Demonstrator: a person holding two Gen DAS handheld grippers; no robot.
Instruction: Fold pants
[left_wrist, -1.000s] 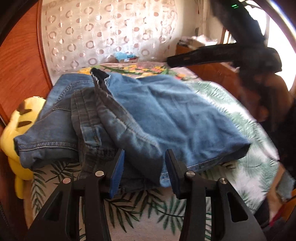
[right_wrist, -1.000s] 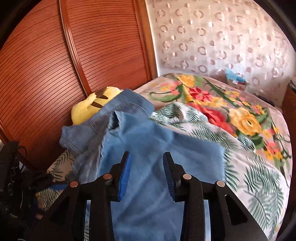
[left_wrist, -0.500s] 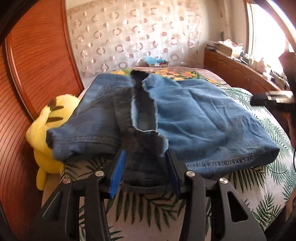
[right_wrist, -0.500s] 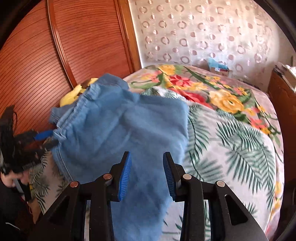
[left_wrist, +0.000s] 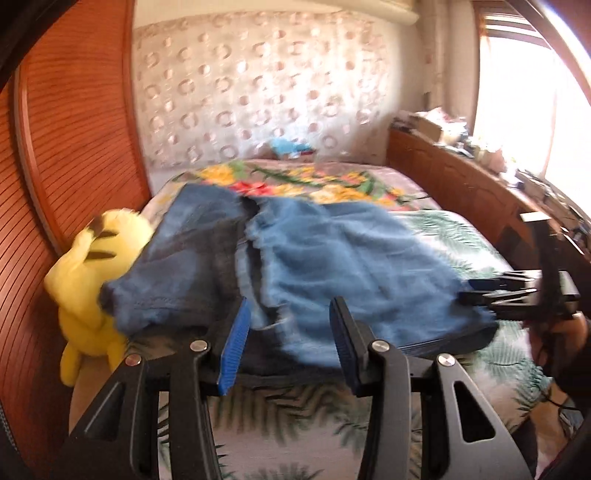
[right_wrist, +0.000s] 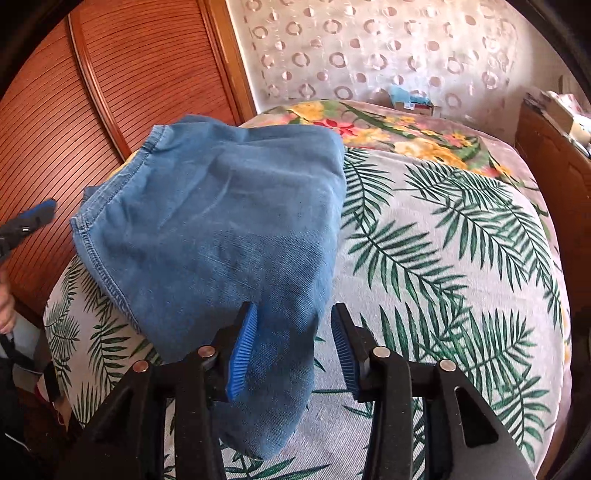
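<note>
Folded blue denim pants lie on the leaf-print bed cover, dark waist part to the left. My left gripper hovers at their near edge, jaws apart, blurred denim showing between the pads without being pinched. In the right wrist view one of its fingers sits just off the stitched hem. My right gripper is over the pants at their near corner, jaws opening. The denim touches the left pad only, with a gap at the right pad. The left wrist view shows the right gripper at the pants' right edge.
A yellow plush toy lies against the pants' left side by the slatted wooden doors. The bed cover stretches bare to the right. A wooden sideboard with clutter runs along the right. A small box sits at the bed's far end.
The left gripper has risen and drawn back from the pants' near edge. The right gripper has slid down along the pants to their near corner, and its jaws have widened.
</note>
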